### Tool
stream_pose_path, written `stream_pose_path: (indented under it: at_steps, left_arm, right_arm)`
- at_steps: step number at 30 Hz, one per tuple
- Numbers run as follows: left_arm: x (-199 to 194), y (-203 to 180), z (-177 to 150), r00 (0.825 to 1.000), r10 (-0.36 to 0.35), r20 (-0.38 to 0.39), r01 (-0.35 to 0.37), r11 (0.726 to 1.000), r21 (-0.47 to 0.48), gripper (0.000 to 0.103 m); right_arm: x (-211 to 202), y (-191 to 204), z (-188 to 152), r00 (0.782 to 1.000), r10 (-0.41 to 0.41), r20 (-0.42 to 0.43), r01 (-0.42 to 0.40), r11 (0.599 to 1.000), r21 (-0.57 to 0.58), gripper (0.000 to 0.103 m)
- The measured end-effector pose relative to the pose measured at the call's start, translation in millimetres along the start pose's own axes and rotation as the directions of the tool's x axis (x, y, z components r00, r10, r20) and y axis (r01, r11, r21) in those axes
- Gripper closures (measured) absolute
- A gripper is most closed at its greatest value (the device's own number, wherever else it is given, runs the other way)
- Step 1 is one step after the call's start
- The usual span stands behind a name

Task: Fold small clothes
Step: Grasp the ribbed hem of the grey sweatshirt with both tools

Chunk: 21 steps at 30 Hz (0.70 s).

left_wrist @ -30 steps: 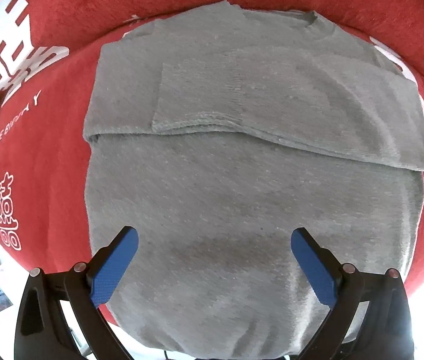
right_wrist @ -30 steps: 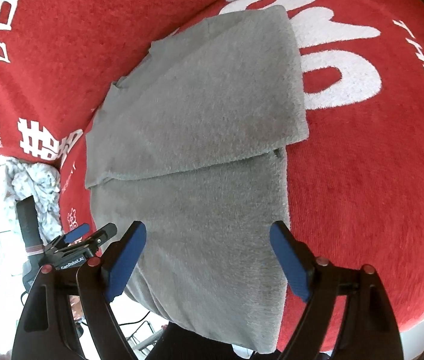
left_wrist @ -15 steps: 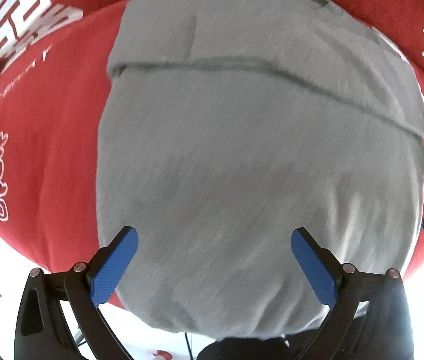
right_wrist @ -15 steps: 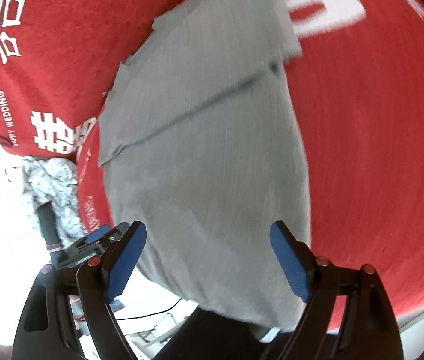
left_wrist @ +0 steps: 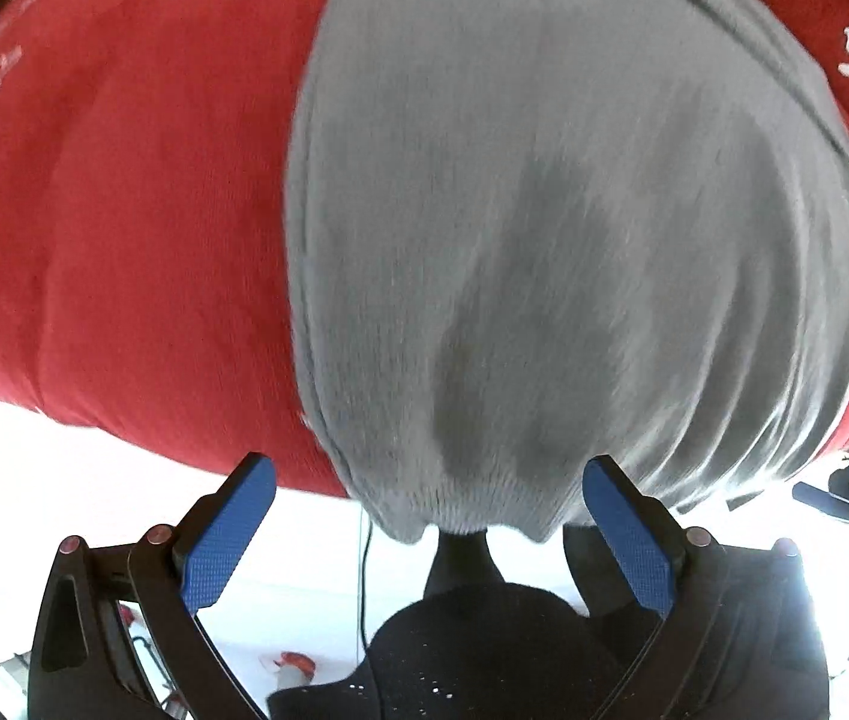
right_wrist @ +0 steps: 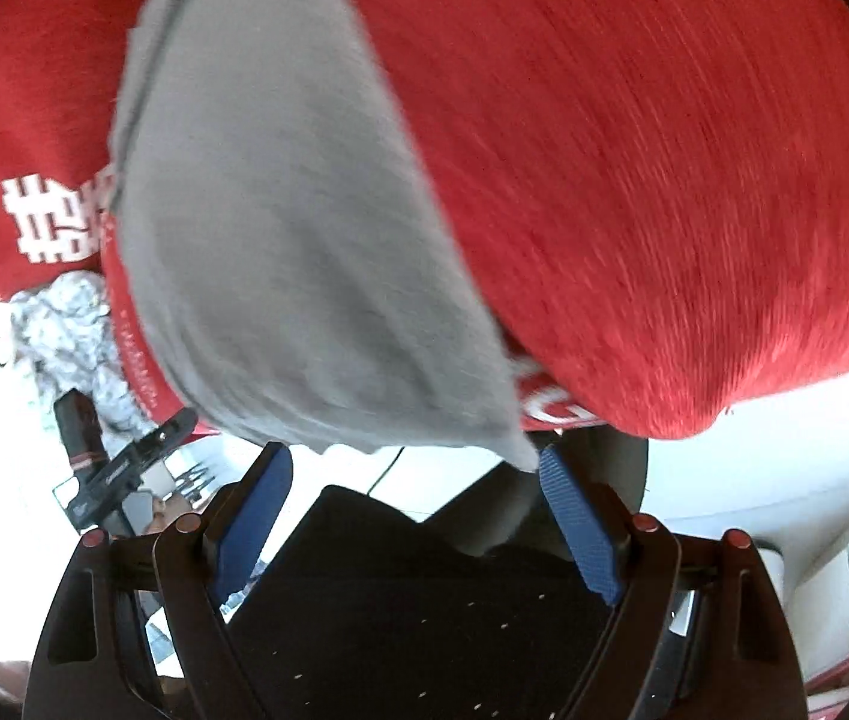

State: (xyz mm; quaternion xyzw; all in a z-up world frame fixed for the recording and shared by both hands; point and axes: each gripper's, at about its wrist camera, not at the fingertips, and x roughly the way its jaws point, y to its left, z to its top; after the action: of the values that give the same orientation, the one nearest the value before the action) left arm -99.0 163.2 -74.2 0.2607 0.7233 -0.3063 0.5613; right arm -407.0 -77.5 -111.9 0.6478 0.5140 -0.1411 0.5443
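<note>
The grey knitted garment (left_wrist: 544, 228) lies spread on a red cloth (left_wrist: 124, 210) printed with white characters, its lower hem hanging over the near edge of the covered surface. Both views are motion-blurred.

Left gripper (left_wrist: 430, 534): its 2 blue-padded jaws stand wide apart, with the garment's hanging hem just beyond and between them. No pad presses on the fabric.

Right gripper (right_wrist: 418, 516): jaws likewise wide apart. The garment's lower corner (right_wrist: 520, 450) hangs just beside the right-hand blue pad (right_wrist: 580, 534); whether it touches the pad cannot be told. Nothing is clamped.

In the right wrist view the left gripper appears at the left, below the table edge. A crumpled white-and-grey patterned cloth (right_wrist: 70, 342) lies at the left of the red cloth, well apart from the garment's corner. Dark clothing of the person (right_wrist: 412, 612) fills the lower middle of both views.
</note>
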Motion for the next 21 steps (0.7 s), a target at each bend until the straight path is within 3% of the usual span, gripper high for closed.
stream_pose_path:
  at_steps: [5, 11, 14, 15, 17, 18, 19, 21]
  left_arm:
    - [25.2, -2.9, -4.6, 0.998, -0.053, -0.038, 0.053, 0.999, 0.013, 0.000]
    - [34.0, -5.8, -7.8, 0.994, -0.098, -0.053, 0.098, 0.995, 0.000, 0.000]
    - [33.6, 0.0, -12.4, 0.992, -0.117, -0.040, 0.117, 0.993, -0.020, 0.015]
    - [33.1, 4.9, -15.3, 0.992, -0.124, -0.036, 0.123, 0.992, -0.028, 0.022]
    - [31.7, 9.9, -22.2, 0.988, -0.150, -0.032, 0.149, 0.988, -0.040, 0.041]
    - [30.2, 12.7, -22.9, 0.985, -0.171, -0.039, 0.169, 0.985, -0.036, 0.065]
    - [28.2, 13.3, -25.6, 0.974, -0.221, -0.053, 0.220, 0.975, -0.024, 0.090]
    - [19.5, 9.8, -29.2, 0.962, -0.268, -0.058, 0.269, 0.963, 0.015, 0.090]
  right_arm:
    - [26.1, -7.1, 3.8, 1.000, -0.017, -0.016, 0.017, 1.000, -0.020, 0.016]
    - [42.0, -0.1, 2.7, 0.999, 0.033, -0.037, -0.035, 0.998, -0.045, 0.015]
    - [41.0, 3.3, -0.6, 0.999, 0.046, -0.024, -0.047, 0.998, -0.036, 0.018]
    - [40.4, 2.9, -1.3, 0.999, 0.045, -0.017, -0.046, 0.999, -0.023, 0.028]
    - [34.6, -5.2, -3.4, 1.000, 0.029, -0.008, -0.029, 1.000, 0.012, 0.061]
    - [33.6, -6.8, -4.9, 1.000, 0.023, -0.007, -0.023, 1.000, 0.019, 0.091]
    - [31.1, -7.6, -7.2, 1.000, 0.028, -0.002, -0.028, 0.999, 0.022, 0.092]
    - [23.1, -6.2, -12.0, 0.997, 0.073, 0.011, -0.073, 0.997, 0.010, 0.092]
